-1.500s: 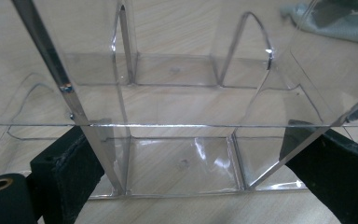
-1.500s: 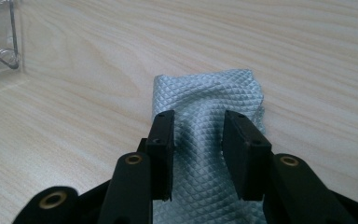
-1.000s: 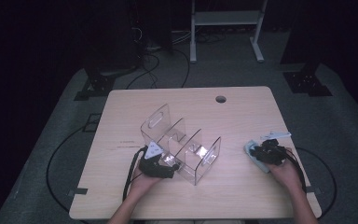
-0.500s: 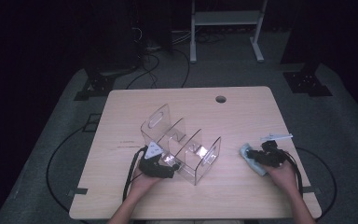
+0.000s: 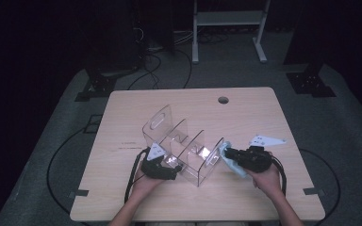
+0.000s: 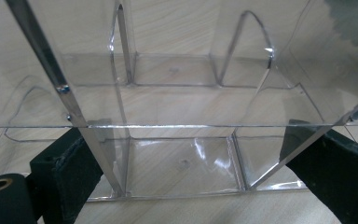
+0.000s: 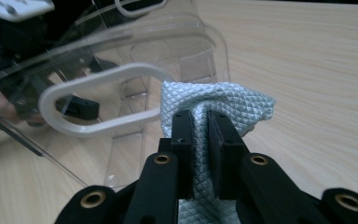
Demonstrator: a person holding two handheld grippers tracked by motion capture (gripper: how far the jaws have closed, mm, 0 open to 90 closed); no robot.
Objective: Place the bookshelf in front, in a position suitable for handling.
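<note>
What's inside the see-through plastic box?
The clear organizer has dividers, and its compartments look empty; you see the wooden table through them. The right claw holds a light blue cloth beside its handle end, outside. Glare hides some corners.

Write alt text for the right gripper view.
The right gripper pinches a pale blue, diamond-textured cloth between its black jaws, close to the handle cutout of a clear plastic organizer on a light wooden table.

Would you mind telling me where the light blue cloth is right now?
The cloth is pinched in the right tongs; in the high view it sits at the right end of the clear organizer.
</note>
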